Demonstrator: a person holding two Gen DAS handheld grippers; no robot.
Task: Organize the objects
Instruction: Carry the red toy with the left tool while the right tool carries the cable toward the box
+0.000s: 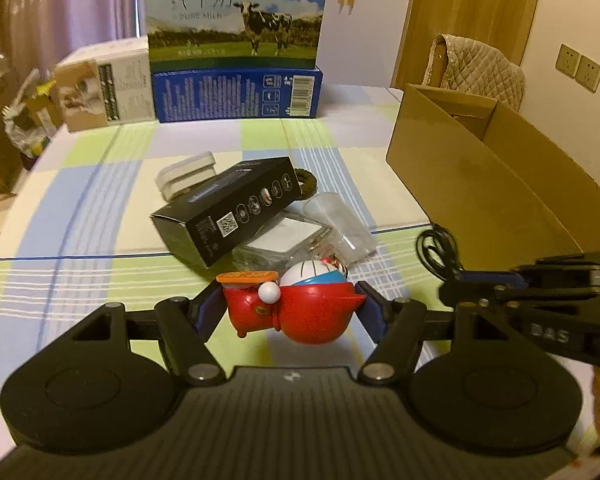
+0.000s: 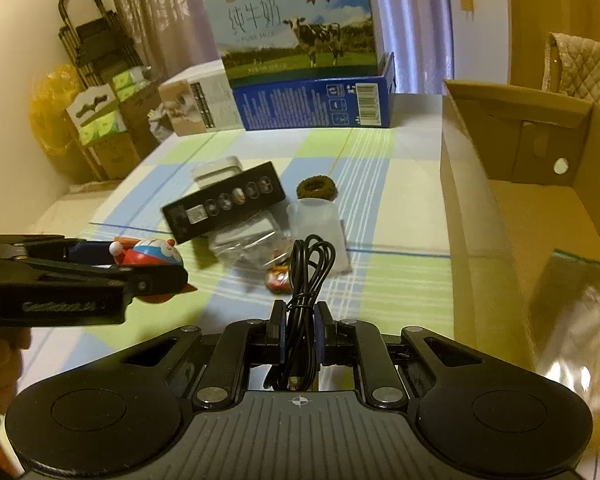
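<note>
Ahead of your claws, the checked tablecloth (image 1: 80,208) carries a heap: black box (image 1: 236,210), white case (image 1: 186,174), clear cup (image 1: 340,220), brown ring (image 2: 315,188). Far beyond stand milk cartons (image 1: 236,96); right of them, an open cardboard box (image 1: 480,168).

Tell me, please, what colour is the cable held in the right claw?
Black; the cable shows best in the right wrist view.
</note>
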